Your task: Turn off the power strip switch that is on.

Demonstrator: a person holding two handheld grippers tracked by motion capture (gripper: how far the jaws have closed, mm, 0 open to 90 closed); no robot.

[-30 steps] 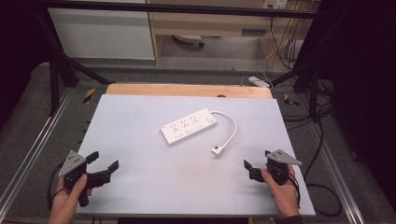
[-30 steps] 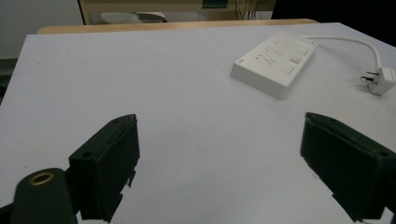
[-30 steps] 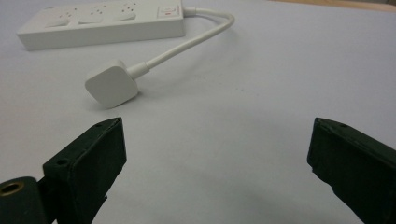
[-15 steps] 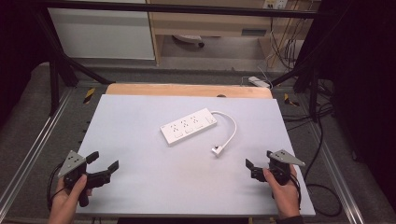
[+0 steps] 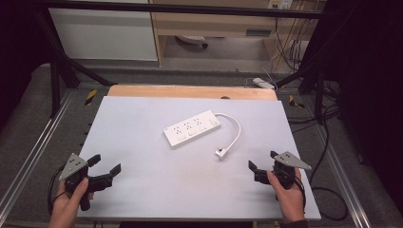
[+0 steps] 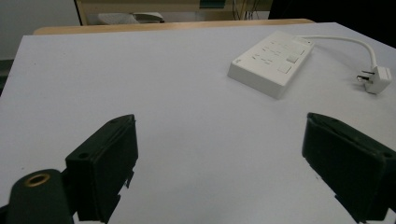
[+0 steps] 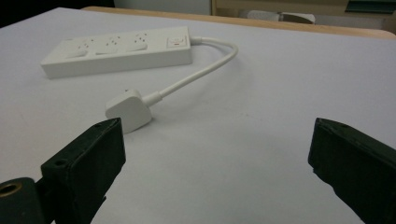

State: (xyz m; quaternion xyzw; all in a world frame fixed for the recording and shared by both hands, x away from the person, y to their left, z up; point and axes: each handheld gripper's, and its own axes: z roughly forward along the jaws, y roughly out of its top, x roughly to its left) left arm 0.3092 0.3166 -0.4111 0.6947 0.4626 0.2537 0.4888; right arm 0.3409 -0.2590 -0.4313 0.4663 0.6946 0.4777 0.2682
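Since a second ago almost nothing has changed: the left gripper [image 5: 105, 167] sits where it was, jaws spread wide and holding nothing, while the right gripper [image 5: 263, 161] has slid a touch toward the table's [image 5: 142, 123] near right corner, jaws equally wide and empty. The white power strip [image 5: 192, 128] lies well ahead of the left fingers, to their right. Its cable [image 5: 235, 132] curls toward the plug [image 7: 128, 110], which rests just ahead of the right gripper's left finger [image 7: 88, 156]. Bare tabletop lies between.
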